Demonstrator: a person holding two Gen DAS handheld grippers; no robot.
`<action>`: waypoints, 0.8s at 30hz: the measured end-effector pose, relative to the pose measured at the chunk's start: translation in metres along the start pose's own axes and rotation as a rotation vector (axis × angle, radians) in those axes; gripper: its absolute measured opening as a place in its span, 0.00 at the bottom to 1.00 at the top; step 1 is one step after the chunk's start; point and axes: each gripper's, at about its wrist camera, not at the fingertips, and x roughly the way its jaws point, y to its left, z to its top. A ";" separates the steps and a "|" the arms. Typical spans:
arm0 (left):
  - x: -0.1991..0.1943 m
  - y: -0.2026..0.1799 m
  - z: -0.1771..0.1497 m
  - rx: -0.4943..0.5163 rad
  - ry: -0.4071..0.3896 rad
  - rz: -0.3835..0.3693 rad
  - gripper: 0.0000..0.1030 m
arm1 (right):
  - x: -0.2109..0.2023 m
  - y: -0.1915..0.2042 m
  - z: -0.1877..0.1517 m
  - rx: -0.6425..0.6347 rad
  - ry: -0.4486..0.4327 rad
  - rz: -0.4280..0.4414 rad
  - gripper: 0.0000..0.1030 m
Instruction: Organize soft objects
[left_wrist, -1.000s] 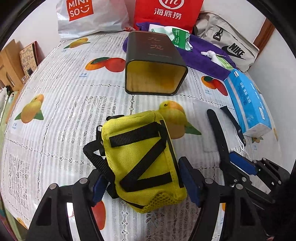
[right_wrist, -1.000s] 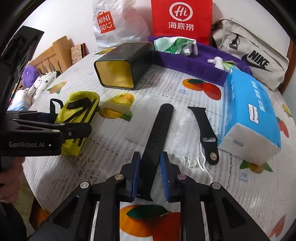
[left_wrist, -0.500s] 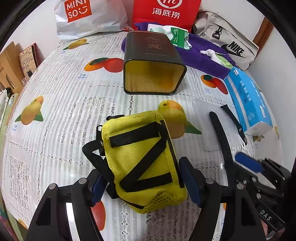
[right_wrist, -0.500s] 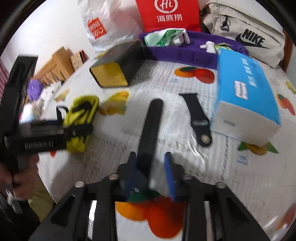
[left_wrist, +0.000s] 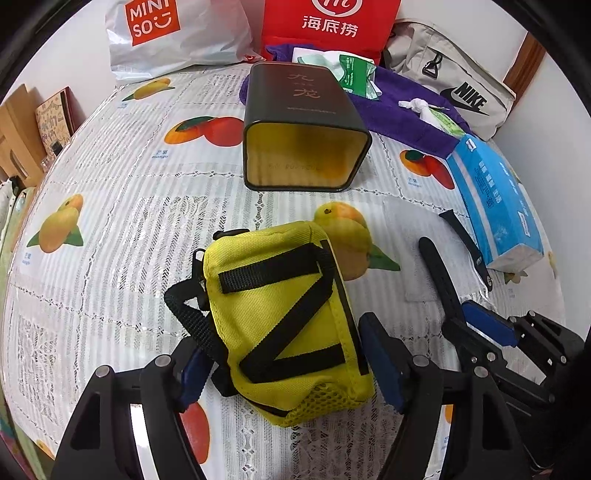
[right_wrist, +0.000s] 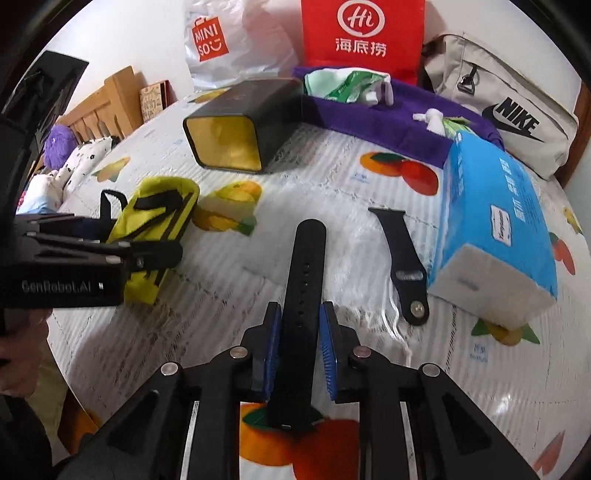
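The surface (left_wrist: 122, 206), under a fruit-print cover, carried the black tin (left_wrist: 303, 136), lying on its side near the far edge with its yellow mouth facing the near edge. The yellow pouch (left_wrist: 291, 328) lay toward the near edge, unmoved over the last 1.0 s; the left tongs (left_wrist: 284, 363) bracketed it, spread wide, pads beside but not visibly pressing, so nothing was gripped. The main change was at the right tongs (right_wrist: 300, 345): after a blurred swing 0.5 s before, they sat steady, clenched on the long watch strap (right_wrist: 304, 280), its far end pointing at the tin. In my judgement, the strap was secured for transfer. The short strap (right_wrist: 404, 258) lay untouched beside the blue tissue pack (right_wrist: 495, 221).
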 end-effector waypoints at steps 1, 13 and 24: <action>0.000 -0.001 0.000 0.004 -0.001 0.001 0.71 | 0.000 0.001 -0.001 0.005 0.002 0.000 0.28; -0.003 -0.001 -0.003 0.020 -0.019 0.002 0.69 | -0.006 0.001 -0.006 0.009 -0.035 0.039 0.20; -0.005 -0.010 -0.012 0.059 -0.022 -0.002 0.69 | -0.041 -0.051 -0.055 0.094 -0.019 -0.085 0.20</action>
